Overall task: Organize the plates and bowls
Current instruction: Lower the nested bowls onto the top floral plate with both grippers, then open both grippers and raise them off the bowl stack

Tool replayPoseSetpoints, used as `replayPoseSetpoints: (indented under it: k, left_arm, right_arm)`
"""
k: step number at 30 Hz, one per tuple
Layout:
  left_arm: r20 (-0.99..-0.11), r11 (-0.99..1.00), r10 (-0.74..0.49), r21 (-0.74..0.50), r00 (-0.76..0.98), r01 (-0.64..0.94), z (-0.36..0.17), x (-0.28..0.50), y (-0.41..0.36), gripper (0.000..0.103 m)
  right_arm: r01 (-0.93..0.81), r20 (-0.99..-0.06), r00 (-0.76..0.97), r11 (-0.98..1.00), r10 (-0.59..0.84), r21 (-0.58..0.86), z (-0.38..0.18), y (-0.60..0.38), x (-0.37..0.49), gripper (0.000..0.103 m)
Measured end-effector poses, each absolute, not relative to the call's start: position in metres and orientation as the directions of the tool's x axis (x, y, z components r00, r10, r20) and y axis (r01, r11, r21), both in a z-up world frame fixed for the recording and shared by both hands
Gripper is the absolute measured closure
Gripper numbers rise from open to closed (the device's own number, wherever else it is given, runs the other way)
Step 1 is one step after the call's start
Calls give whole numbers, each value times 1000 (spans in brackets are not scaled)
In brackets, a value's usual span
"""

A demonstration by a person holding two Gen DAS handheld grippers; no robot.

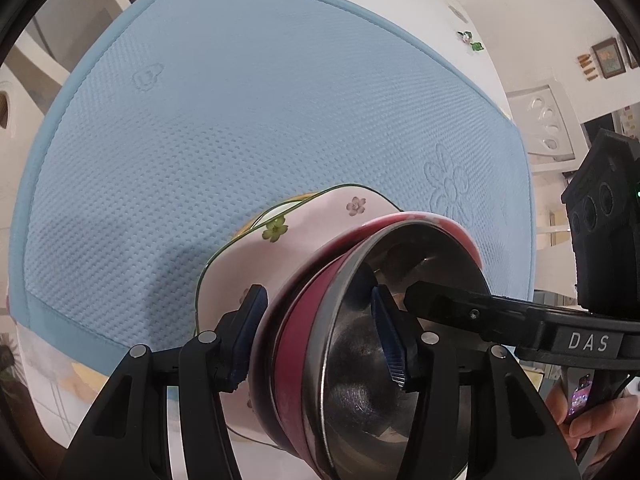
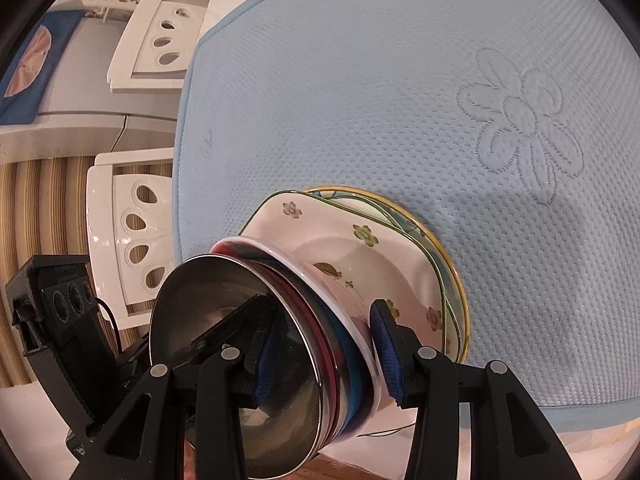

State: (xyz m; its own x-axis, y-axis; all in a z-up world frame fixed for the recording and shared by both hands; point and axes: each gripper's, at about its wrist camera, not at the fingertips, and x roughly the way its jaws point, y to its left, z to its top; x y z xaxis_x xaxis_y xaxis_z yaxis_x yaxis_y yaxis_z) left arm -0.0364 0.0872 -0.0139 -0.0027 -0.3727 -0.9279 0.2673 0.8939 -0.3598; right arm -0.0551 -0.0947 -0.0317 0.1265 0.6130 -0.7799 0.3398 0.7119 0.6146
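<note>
Nearest in both wrist views stood a nested stack of bowls [image 1: 320,320], which serves as the landmark: a steel bowl [image 1: 400,340] innermost, red and blue bowls around it, and a pale outer bowl. The left gripper [image 1: 320,336] was clenched across one wall of the stack, one blue pad [image 1: 246,332] against the outer bowl and the other pad inside the steel bowl. The right gripper [image 2: 324,344] gripped the opposite wall likewise, with one pad [image 2: 270,360] inside the steel bowl and the other pressed on the pale outer wall. From the left wrist, the right gripper's black finger reached into the stack from the right, and a hand [image 1: 600,420] holding that tool showed at the lower right edge. The stack was tilted, with its base at a pink flowered plate [image 2: 360,248]; whether it touched cannot be told. Under that plate lay further plates, a yellow-rimmed plate [image 2: 444,248] the lowest visible. Beneath and beyond the stack spread a light blue quilted mat [image 1: 240,120] with a stitched flower. Farther off, past the mat's edge, stood white chairs [image 2: 156,44] with cut-out backs.
</note>
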Motion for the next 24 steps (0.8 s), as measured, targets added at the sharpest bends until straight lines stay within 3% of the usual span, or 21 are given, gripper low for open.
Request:
replayPoseSetpoints:
  k: [11, 17, 24]
  left_arm:
    - [-915, 906, -394, -373, 83, 200, 13, -40, 114, 54]
    - [-918, 928, -348, -309, 192, 209, 48, -52, 144, 54]
    - [-916, 940, -321, -278, 242, 195, 61, -93, 169, 54]
  right_arm:
    - [290, -800, 120, 750, 587, 594, -20, -89, -51, 59]
    - [147, -792, 216, 782, 572, 605, 32, -108, -72, 59]
    - [-64, -865, 209, 889, 456, 453, 45, -84, -132, 59]
